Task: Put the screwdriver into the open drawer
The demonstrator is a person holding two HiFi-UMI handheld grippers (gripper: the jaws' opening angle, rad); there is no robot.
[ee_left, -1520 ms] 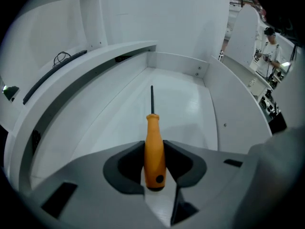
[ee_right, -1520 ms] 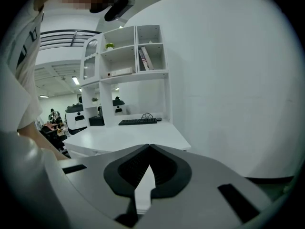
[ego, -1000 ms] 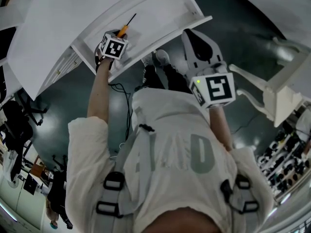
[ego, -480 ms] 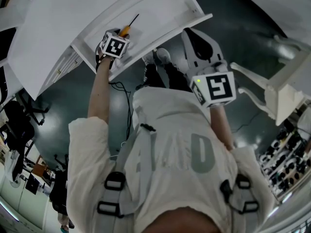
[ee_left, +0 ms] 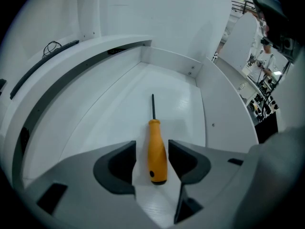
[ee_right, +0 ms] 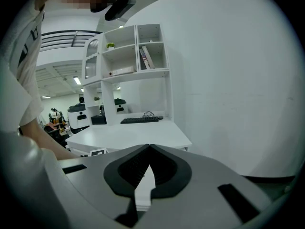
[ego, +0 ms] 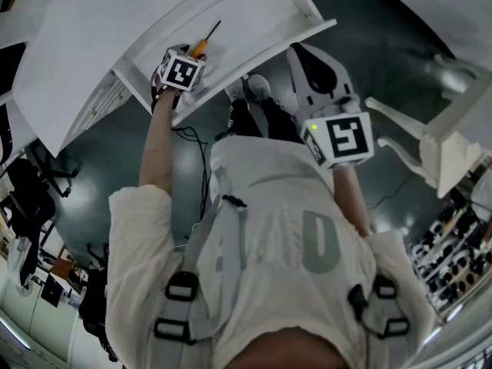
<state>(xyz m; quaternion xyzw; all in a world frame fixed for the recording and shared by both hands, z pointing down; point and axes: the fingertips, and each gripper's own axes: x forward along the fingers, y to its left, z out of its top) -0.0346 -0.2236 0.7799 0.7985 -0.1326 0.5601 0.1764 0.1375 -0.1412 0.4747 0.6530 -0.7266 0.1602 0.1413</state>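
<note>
Now I am at the letting-go step, I think. My left gripper (ee_left: 152, 150) points down into the open drawer (ee_left: 95, 123). Its fingers (ee_left: 121, 161) are opening, and the screwdriver (ee_left: 157, 144) lies flat on the drawer bottom between them. The orange handle sits in the gap with a bit of white showing on each side, so the pads do not squeeze it. The thin metal end points away from me, toward the back wall of the drawer.

So the screwdriver looks like it is in its place. Next I should lift my left gripper straight up and out. I must be careful not to bump the handle, or it could roll.

My right gripper (ee_right: 148, 163) has its fingers pressed together with nothing in them. It has no job right now, as far as I can tell.

Only the left gripper view shows the gap around the handle. From the head view, the cube (ego: 182, 73) hides those fingers, and just the tip and a bit of orange peek out. But the head view shows both grippers at once, with my right one held well apart from the drawer. The right gripper view misses the drawer and faces shelves (ee_right: 126, 56) and a keyboard (ee_right: 139, 120)
</note>
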